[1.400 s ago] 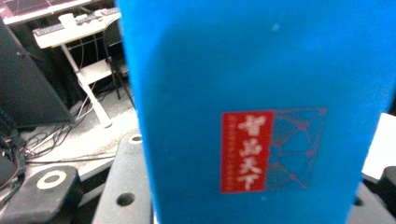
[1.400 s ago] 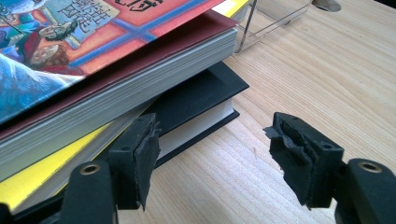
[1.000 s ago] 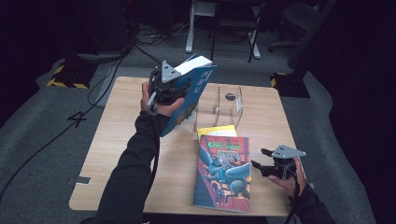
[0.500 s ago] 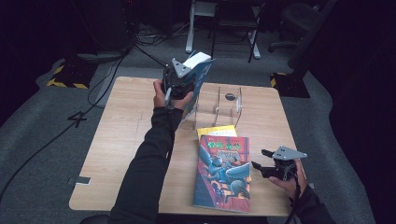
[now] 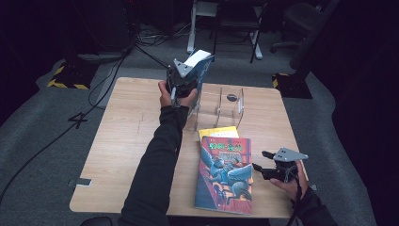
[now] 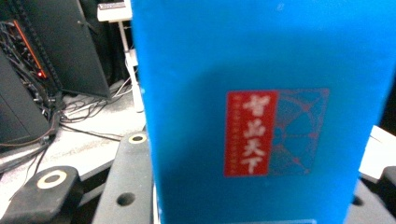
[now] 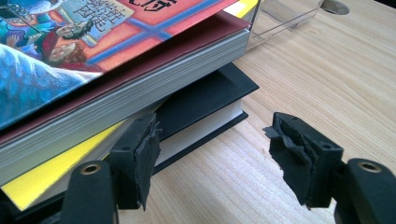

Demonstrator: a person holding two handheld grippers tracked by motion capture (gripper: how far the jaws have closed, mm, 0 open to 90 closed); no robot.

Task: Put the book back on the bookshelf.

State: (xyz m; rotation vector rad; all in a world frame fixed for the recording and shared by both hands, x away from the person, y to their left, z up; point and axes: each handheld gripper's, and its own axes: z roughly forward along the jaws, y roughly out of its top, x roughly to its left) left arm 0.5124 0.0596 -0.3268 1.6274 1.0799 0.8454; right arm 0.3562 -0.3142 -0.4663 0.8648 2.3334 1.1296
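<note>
1. In the left gripper view the blue book (image 6: 261, 107) stands so close that its top, right side and bottom are cut off. The jaws show as dark bars at the foot of the cover; where they meet it is hidden.
2. From the high view the left gripper (image 5: 181, 81) and the hand under it cover much of that book (image 5: 203, 70). Whether its lower edge touches the table (image 5: 127, 141) cannot be told.
3. The clear stand (image 5: 221, 106) is hard to make out; its walls show mostly as pale edges near the table's far edge.
4. In the stack of books (image 5: 225, 172), near the front edge towards the right, the illustrated cover hides most of what lies below. A yellow strip shows at its far end. The right gripper view shows a yellow layer and a black hardback (image 7: 205, 109) underneath.
5. The blue book has a plain bright blue cover with a red square label bearing pale characters and white page edges on top. It is held upright, slightly tilted, over the far part of the table, just left of the clear stand.
6. The left gripper is clamped on the blue book.
7. The right gripper (image 7: 215, 154) has its jaws apart with nothing between them, low by the front right corner beside the stack.
</note>
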